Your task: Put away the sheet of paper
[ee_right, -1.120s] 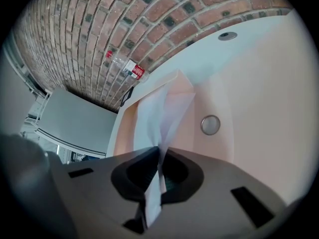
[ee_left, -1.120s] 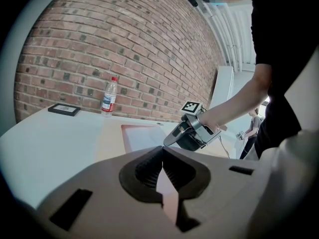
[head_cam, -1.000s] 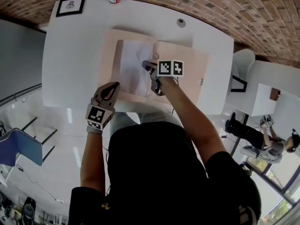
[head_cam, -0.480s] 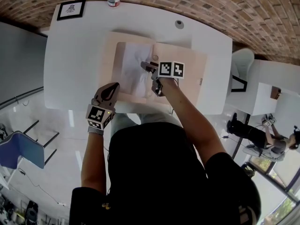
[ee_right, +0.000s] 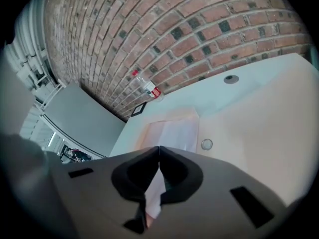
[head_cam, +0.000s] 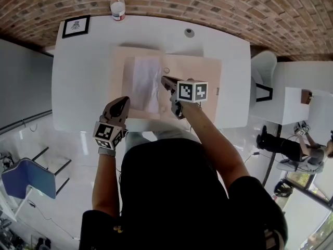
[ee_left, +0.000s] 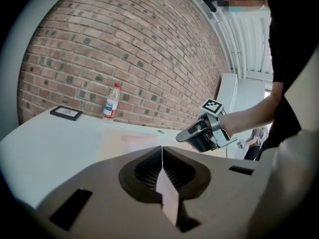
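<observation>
Sheet of paper (head_cam: 145, 83), white, inside open folder (head_cam: 195, 69); left gripper (head_cam: 125, 101), right gripper (head_cam: 164, 79) each closed.

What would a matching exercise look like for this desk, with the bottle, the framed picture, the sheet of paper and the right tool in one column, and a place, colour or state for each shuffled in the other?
Column one:
1. bottle
2. framed picture
3. sheet of paper
4. right tool

Column two:
A. lies on the beige folder
B. black border, at the far left corner of the table
C. jaws together
D. red cap

Pairs: 1-D, 2-B, 3-A, 4-C
</observation>
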The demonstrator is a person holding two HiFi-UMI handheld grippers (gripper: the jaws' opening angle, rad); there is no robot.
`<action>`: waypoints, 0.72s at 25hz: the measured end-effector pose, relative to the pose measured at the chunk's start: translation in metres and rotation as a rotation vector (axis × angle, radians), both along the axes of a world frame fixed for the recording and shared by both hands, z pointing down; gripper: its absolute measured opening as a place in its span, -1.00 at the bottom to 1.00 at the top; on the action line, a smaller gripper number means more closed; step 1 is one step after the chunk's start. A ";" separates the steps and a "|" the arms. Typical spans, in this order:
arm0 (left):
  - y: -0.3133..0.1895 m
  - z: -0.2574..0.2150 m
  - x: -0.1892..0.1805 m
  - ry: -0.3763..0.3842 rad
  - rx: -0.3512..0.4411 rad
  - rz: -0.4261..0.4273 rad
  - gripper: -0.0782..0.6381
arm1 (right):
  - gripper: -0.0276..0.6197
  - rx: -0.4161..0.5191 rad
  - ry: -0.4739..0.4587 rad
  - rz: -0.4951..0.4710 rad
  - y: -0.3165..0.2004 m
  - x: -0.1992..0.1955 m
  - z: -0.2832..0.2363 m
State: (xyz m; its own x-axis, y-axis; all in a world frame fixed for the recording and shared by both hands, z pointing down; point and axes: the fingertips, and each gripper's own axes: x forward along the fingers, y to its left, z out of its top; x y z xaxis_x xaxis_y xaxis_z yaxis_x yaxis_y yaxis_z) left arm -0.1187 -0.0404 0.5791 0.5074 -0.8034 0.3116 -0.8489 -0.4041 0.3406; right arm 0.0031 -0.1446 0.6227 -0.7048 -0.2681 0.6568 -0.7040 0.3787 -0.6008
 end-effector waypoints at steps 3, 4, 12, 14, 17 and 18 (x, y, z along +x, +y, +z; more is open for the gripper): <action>-0.009 -0.023 0.002 -0.015 0.048 0.011 -0.77 | -0.88 0.064 -0.014 -0.025 0.007 0.002 -0.026; -0.012 -0.032 0.003 -0.022 0.064 0.017 -0.77 | -0.88 0.087 -0.019 -0.030 0.008 0.003 -0.036; -0.034 -0.092 0.014 -0.053 0.164 0.047 -0.77 | -0.88 0.269 -0.056 -0.025 0.016 0.023 -0.108; -0.038 -0.109 0.018 -0.059 0.187 0.056 -0.77 | -0.88 0.306 -0.079 -0.016 0.019 0.028 -0.126; -0.042 -0.134 0.026 -0.066 0.222 0.072 -0.77 | -0.88 0.383 -0.098 -0.004 0.020 0.037 -0.154; -0.043 -0.141 0.029 -0.069 0.230 0.078 -0.77 | -0.88 0.412 -0.100 0.004 0.020 0.041 -0.163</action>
State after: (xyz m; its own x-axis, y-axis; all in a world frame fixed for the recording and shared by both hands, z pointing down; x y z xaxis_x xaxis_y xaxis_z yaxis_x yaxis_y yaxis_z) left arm -0.0899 -0.0831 0.4382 0.5548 -0.8162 0.1614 -0.8301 -0.5298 0.1740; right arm 0.0444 -0.1247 0.4600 -0.7577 -0.4972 0.4227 -0.6522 0.5987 -0.4649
